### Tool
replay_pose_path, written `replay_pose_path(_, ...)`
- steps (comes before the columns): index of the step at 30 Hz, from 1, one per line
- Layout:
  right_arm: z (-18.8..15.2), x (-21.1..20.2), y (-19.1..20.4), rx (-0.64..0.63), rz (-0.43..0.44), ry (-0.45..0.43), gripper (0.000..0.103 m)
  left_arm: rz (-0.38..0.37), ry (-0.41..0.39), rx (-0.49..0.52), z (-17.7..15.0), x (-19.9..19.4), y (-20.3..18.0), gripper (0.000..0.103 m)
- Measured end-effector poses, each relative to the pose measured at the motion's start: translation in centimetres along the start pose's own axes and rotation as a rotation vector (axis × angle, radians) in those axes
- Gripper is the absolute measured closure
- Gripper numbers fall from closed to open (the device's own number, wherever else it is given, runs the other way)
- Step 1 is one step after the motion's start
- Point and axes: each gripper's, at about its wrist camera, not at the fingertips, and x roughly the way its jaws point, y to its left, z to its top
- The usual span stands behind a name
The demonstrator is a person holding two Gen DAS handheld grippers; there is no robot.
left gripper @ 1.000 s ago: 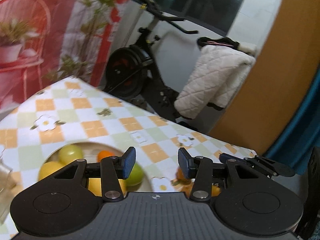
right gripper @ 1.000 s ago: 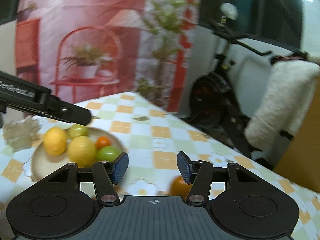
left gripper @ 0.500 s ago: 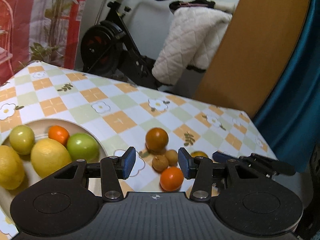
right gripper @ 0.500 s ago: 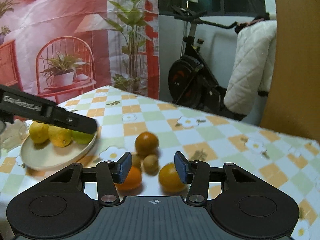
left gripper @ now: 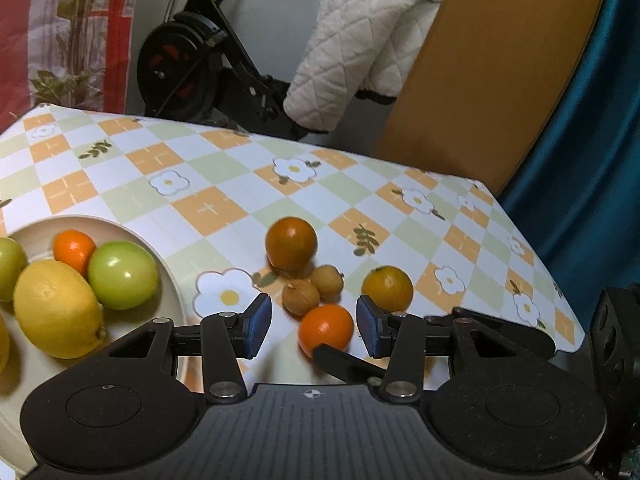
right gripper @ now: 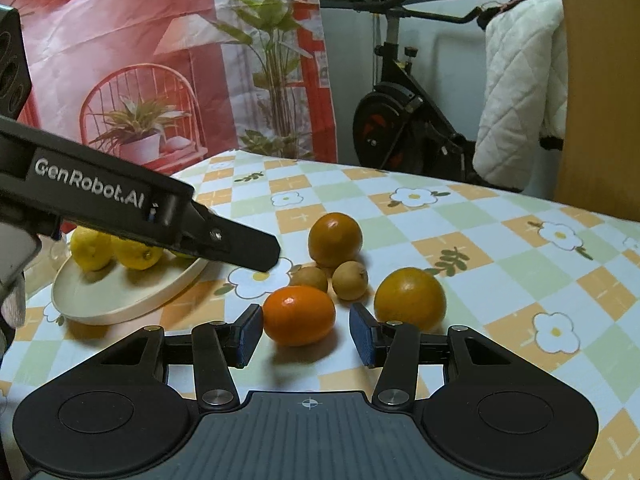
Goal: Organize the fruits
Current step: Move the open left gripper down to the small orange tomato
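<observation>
A bright orange mandarin (right gripper: 299, 314) lies on the checked tablecloth between the pads of my right gripper (right gripper: 306, 334), which is open with a gap on each side. Around it lie two brown longans (right gripper: 350, 280), a dark orange (right gripper: 335, 239) and a yellow-orange fruit (right gripper: 410, 299). My left gripper (left gripper: 313, 328) hovers open above the same cluster with nothing held. In the right wrist view its finger (right gripper: 256, 252) hangs up and to the left of the mandarin. The cream plate (left gripper: 170, 280) at the left holds a lemon (left gripper: 56, 308), a green fruit (left gripper: 122, 274) and a small orange (left gripper: 74, 250).
The table's far edge (left gripper: 320, 144) and right edge (left gripper: 536, 248) drop off near the loose fruits. Beyond stand an exercise bike (left gripper: 192, 56), a white quilted jacket (left gripper: 360, 40), a wooden panel (left gripper: 480, 72) and a blue curtain (left gripper: 592, 160).
Both grippers tipped down and came in over the loose fruits. The right gripper sank to the table, and the mandarin now sits between its pads. The plate slid to the left of both views.
</observation>
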Motion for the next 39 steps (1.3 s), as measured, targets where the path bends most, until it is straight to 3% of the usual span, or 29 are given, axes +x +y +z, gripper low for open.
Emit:
replay_pose_path(10,0.2,1.1,0.7,-0.020,0.008,0.028,0.057,-0.009,0.046,-0.023,-0.2,1.2,0.1,0.054)
replay_pose_path(19,-0.1,0.8,-0.6,0.059,0.003,0.005,0.057,0.031,0.048,-0.084,0.1,0.6,1.4,0.054)
replay_pose_path(36,-0.2,0.9,-0.4,0.051,0.016,0.022,0.057,0.007,0.076,-0.062,0.1,1.8,1.3,0.054)
replay_pose_path(39,-0.1,1.0,-0.3,0.048,0.024,0.026,0.057,-0.026,0.079,-0.069,0.2,2.1,1.2,0.054)
